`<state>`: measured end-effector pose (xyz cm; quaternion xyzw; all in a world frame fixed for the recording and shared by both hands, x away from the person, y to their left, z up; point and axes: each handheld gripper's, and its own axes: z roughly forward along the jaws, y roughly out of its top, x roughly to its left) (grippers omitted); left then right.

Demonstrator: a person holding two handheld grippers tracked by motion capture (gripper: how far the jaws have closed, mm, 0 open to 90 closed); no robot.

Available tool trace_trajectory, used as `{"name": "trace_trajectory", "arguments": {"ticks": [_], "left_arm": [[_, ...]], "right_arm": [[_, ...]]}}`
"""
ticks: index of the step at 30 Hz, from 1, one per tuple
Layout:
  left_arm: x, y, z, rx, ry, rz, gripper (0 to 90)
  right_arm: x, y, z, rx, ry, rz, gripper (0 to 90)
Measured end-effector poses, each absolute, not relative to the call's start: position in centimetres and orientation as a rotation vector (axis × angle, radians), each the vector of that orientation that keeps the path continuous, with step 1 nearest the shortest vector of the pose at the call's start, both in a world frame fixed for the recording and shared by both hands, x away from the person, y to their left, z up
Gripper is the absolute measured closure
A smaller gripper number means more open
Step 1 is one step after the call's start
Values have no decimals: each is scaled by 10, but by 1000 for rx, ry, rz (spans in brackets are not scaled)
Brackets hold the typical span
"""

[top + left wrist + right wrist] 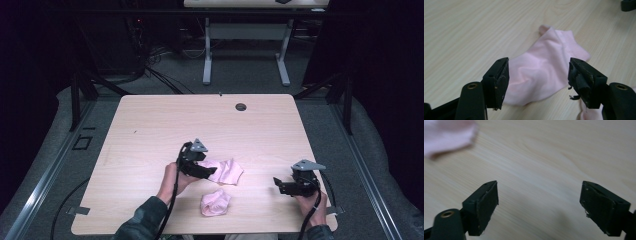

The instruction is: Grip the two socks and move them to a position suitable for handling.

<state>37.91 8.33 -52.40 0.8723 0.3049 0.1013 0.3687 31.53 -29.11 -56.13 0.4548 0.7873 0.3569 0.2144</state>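
Near the middle of the tabletop (150, 125), my left tongs (209, 171) stand open over the flat pink sock (544, 67), pads off the cloth. Just nearer lies the bunched pink sock (215, 202). Right tongs (280, 186) gape empty above bare wood, well right of both.

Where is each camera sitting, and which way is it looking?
High view: above the person's side, looking forward and down at the table; forearms, left gripper and right gripper show.
Left gripper view: on the left gripper, looking along its open jaws at the flat pink sock.
Right gripper view: on the right gripper, jaws open over bare wood.
Shared: the flat pink sock, high and left views.
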Motion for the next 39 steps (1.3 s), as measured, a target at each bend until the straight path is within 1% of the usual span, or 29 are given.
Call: {"name": "trace_trajectory", "arguments": {"ticks": [1, 2, 3, 4, 6, 7, 8, 9, 11, 12, 13, 14, 16, 17, 18, 19, 20, 22, 23, 24, 25, 26, 27, 30, 34, 39], "left_arm": [[379, 83, -524, 2239, 783, 260, 334], [379, 95, -524, 2242, 794, 282, 334], [379, 95, -524, 2242, 794, 282, 337], [379, 100, -524, 2241, 800, 289, 340], [377, 110, -528, 2232, 820, 303, 347], [377, 112, -530, 2236, 817, 296, 355], [377, 112, -530, 2236, 817, 296, 357], [376, 113, -531, 2240, 812, 302, 366], [373, 115, -536, 2240, 806, 292, 372], [372, 115, -537, 2232, 805, 296, 374], [372, 115, -537, 2232, 805, 296, 378], [370, 114, -538, 2229, 798, 293, 385], [368, 113, -538, 2232, 790, 287, 390], [368, 113, -538, 2232, 790, 287, 396], [366, 110, -539, 2235, 771, 292, 404], [366, 110, -539, 2235, 771, 292, 406], [365, 107, -539, 2247, 753, 283, 412], [364, 104, -540, 2252, 743, 286, 415], [364, 102, -540, 2257, 732, 282, 419], [362, 98, -541, 2263, 718, 288, 433], [362, 98, -541, 2263, 718, 288, 435], [362, 93, -542, 2284, 687, 277, 439], [361, 90, -542, 2288, 682, 275, 443], [360, 83, -544, 2304, 647, 265, 454], [357, 74, -544, 2319, 598, 260, 454], [354, 62, -545, 2332, 538, 255, 424]], "right_arm": [[315, -291, -561, 1261, 2184, 990, 159], [317, -269, -549, 1155, 2248, 1055, 225], [317, -269, -549, 1155, 2248, 1055, 225], [318, -246, -539, 1036, 2308, 1104, 301], [321, -224, -534, 944, 2379, 1117, 345], [323, -214, -534, 898, 2416, 1113, 380], [323, -214, -534, 898, 2416, 1113, 380], [329, -196, -539, 835, 2483, 1081, 439], [335, -184, -546, 793, 2543, 1043, 477], [338, -179, -550, 779, 2570, 1029, 496], [338, -179, -550, 779, 2570, 1029, 496], [344, -172, -558, 764, 2616, 984, 540], [346, -171, -562, 763, 2636, 981, 572], [346, -171, -562, 763, 2636, 981, 572], [347, -169, -565, 759, 2650, 955, 594], [347, -169, -565, 759, 2650, 955, 594], [348, -167, -567, 741, 2674, 917, 621], [348, -166, -568, 742, 2669, 910, 633], [349, -166, -569, 739, 2673, 915, 655], [349, -165, -569, 747, 2674, 924, 707], [349, -165, -569, 747, 2674, 924, 707], [351, -165, -571, 759, 2679, 958, 784], [351, -166, -571, 765, 2684, 963, 806], [351, -166, -572, 798, 2682, 988, 831], [352, -169, -570, 858, 2695, 1035, 836], [354, -175, -553, 952, 2694, 1141, 836]]}}
